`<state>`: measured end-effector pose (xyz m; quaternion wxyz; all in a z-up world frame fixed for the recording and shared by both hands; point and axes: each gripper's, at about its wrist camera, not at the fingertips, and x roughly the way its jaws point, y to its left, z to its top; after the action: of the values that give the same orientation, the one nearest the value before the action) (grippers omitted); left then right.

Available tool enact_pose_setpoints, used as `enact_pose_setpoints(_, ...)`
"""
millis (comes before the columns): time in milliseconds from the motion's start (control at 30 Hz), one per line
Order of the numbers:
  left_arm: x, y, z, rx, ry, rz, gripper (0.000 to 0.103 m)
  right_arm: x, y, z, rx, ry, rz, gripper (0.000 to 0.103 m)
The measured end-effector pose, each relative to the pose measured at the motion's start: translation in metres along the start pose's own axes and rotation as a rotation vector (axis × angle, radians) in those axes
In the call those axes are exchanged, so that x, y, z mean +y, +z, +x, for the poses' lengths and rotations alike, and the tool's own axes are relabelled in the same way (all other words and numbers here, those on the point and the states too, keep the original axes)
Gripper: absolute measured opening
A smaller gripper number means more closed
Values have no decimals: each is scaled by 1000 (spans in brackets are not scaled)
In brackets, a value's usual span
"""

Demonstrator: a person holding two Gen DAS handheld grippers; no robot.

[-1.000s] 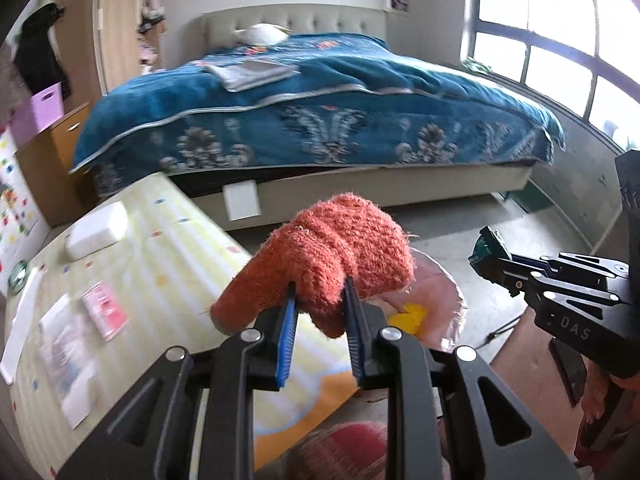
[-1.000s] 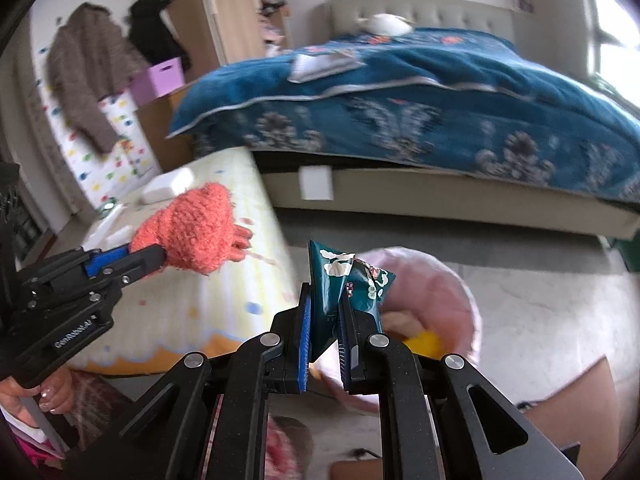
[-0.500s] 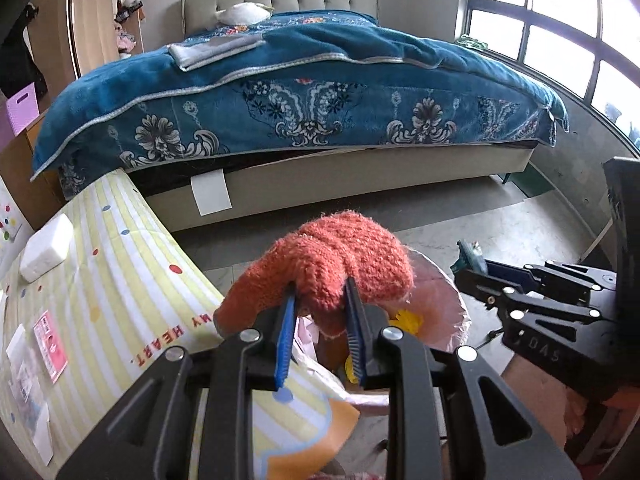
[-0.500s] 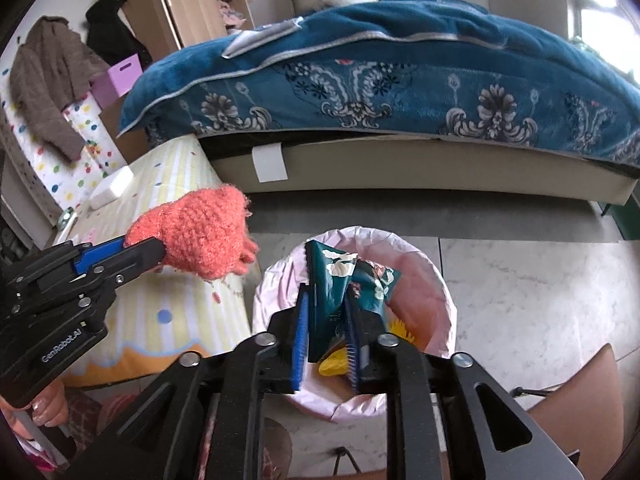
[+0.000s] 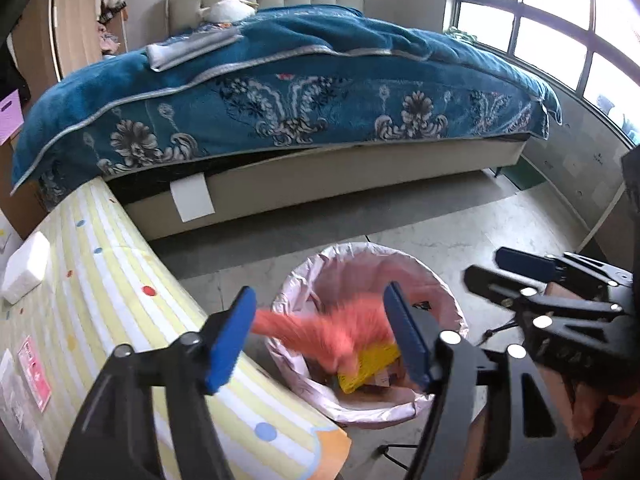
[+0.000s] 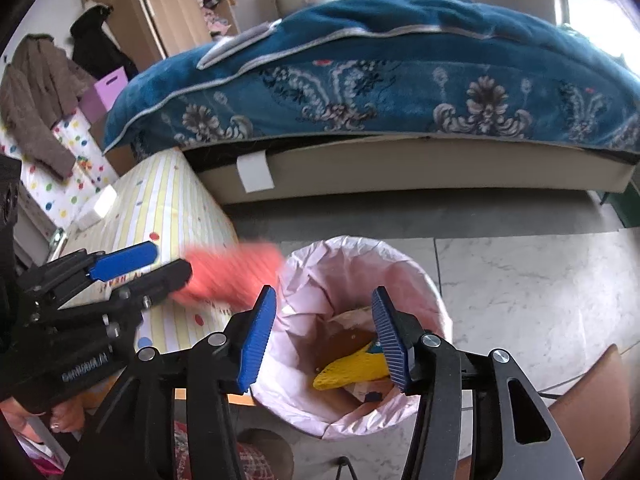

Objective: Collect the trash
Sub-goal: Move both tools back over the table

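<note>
A waste bin with a pink liner stands on the floor beside the table. My left gripper is open above its left rim. An orange knitted glove, blurred by motion, is falling free between the left fingers toward the bin. My right gripper is open and empty right over the bin. A yellow wrapper and other scraps lie at the bin's bottom. The teal snack bag is not visible.
A table with a yellow striped cloth lies left of the bin, with a white box and a pink card on it. A bed with a blue blanket fills the back. A brown chair edge is at right.
Both grippers have opened over the bin. The orange glove has left the left gripper and is dropping. The teal snack bag has left the right gripper and is out of sight.
</note>
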<state>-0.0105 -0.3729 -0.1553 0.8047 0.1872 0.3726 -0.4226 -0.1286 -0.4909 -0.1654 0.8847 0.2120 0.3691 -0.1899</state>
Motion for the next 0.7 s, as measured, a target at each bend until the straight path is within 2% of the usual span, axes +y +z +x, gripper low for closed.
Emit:
enact_pose_setpoints(133, 17, -7, -15, -5, 31, -49, 67, 0, 2, -11, -16, 16, 14, 51)
enact_pose_setpoints(300, 43, -24, -46, -28, 110, -106, 69, 14, 1, -25, -25, 51, -2, 51)
enact_pose_setpoints(700, 106, -79, -122, -69, 262, -238, 73, 105, -16, -45, -12, 173, -167, 51)
